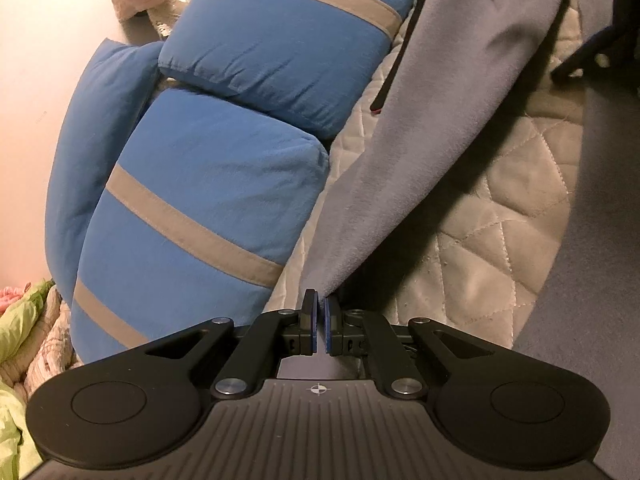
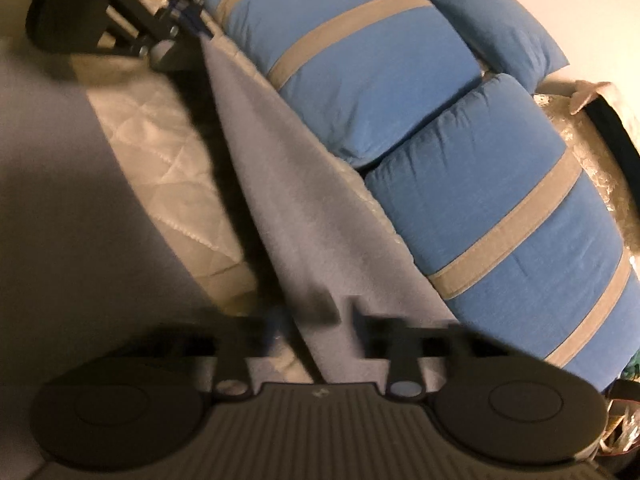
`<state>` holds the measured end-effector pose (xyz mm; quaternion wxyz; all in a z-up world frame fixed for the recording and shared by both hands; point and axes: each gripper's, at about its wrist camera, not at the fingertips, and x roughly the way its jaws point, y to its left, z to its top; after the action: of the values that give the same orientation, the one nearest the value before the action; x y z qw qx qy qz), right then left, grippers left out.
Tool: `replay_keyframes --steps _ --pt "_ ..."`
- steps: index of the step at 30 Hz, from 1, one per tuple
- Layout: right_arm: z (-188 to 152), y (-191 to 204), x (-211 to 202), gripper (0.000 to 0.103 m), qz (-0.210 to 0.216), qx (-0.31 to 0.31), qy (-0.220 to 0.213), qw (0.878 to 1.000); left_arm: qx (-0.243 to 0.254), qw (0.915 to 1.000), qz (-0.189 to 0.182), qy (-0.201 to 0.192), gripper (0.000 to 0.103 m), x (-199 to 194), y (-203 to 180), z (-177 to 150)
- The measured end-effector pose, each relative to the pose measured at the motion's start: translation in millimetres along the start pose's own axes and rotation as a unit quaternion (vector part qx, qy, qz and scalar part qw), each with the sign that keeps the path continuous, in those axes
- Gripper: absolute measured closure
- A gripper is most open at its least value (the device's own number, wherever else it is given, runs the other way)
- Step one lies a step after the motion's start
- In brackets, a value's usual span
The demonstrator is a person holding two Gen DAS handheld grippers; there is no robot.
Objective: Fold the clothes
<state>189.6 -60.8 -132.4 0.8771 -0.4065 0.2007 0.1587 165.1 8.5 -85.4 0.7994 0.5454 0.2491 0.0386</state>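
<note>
A grey fleece garment [image 1: 420, 128] hangs stretched in the air above a quilted cream bed cover [image 1: 492, 216]. My left gripper [image 1: 320, 312] is shut on one corner of it; the cloth runs up and away to the right. A black drawstring with a red tip [image 1: 386, 84] hangs from the garment. In the right wrist view the same garment [image 2: 296, 208] stretches from my left gripper [image 2: 198, 32] at the top left down to my right gripper [image 2: 340, 312]. The right view is blurred; the right jaws stand a little apart with the cloth between them.
Blue pillows with beige stripes [image 1: 208, 208] lie stacked beside the garment, also in the right wrist view [image 2: 472, 208]. A green cloth [image 1: 16, 320] lies at the left edge. More grey cloth [image 2: 60, 220] fills the left of the right wrist view.
</note>
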Motion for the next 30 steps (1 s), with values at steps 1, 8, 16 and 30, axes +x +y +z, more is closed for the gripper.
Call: replay_keyframes --steps 1,8,16,30 --pt "-0.2 0.6 -0.9 0.080 0.007 -0.001 0.005 1.000 0.000 1.0000 -0.001 0.000 0.100 -1.2 0.2 -0.1" --pt "3.8 -1.9 -22.3 0.099 0.030 0.020 0.004 0.999 0.005 0.9998 -0.017 0.007 0.099 -1.0 -2.3 -4.5" --pt "-0.7 -5.3 -15.4 0.100 0.084 0.061 0.022 0.994 0.007 0.9985 -0.048 0.025 0.099 -3.3 -2.8 -11.4" --pt "-10.4 -13.5 -14.2 0.033 0.047 0.073 0.009 0.996 -0.040 0.9947 -0.043 0.084 0.067 14.3 7.7 -27.1"
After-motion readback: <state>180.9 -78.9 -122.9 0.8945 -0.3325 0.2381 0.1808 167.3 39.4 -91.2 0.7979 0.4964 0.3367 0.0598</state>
